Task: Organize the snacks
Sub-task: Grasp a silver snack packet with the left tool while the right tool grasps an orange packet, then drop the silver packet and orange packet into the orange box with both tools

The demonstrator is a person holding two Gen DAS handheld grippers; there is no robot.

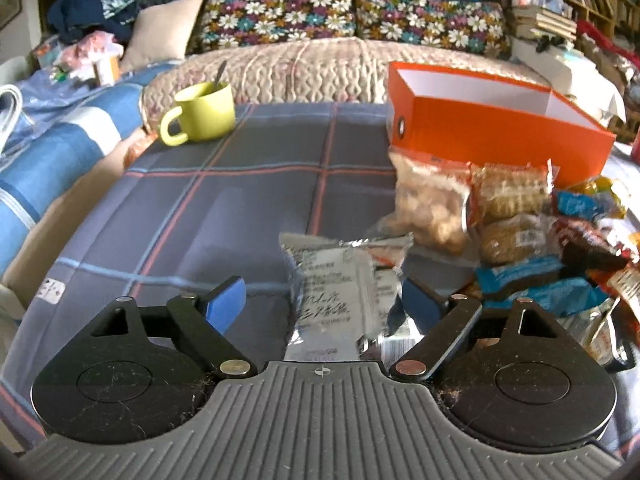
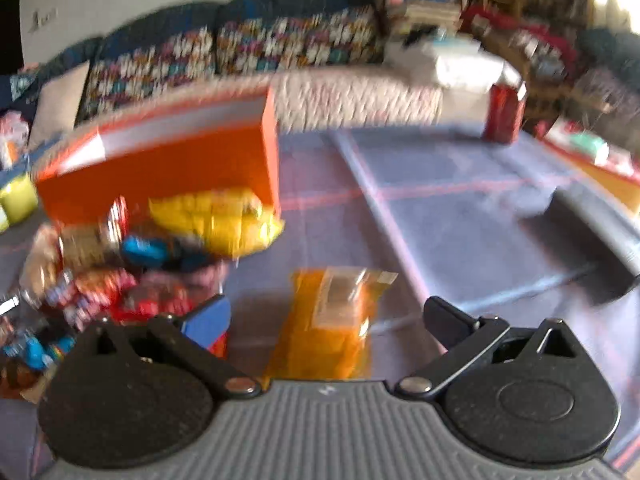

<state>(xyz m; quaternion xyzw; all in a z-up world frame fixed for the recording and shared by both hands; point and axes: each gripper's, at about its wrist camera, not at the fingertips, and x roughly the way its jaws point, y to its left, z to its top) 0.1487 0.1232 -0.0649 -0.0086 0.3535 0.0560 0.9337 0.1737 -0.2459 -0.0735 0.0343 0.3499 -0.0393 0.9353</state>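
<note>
Left tongs point(image 1: 322, 300) stand with their jaws apart, a silver foil packet point(image 1: 338, 300) lying flat between the blue pads, printed side up — lined up for a pinch, it seems, but not touching either pad. Off at the far left corner of the plaid-covered surface point(image 1: 224, 208) a yellow-green mug point(image 1: 204, 114) with a spoon sits well clear of the work, probably so it won't be knocked. Further right, the open orange box point(image 1: 492, 128) lies just behind the pile of snacks point(image 1: 532, 232), its open top facing up — the likely destination, kept close so each packet travels little.

Right tongs point(image 2: 326, 316) are likewise spread wide, with an orange packet point(image 2: 332, 320) on the surface between them, unclamped; the view is blurred, so contact cannot be told. A yellow bag point(image 2: 220, 220) rests against the box's front wall, and a red can point(image 2: 505, 114) stands well apart at the far right.
</note>
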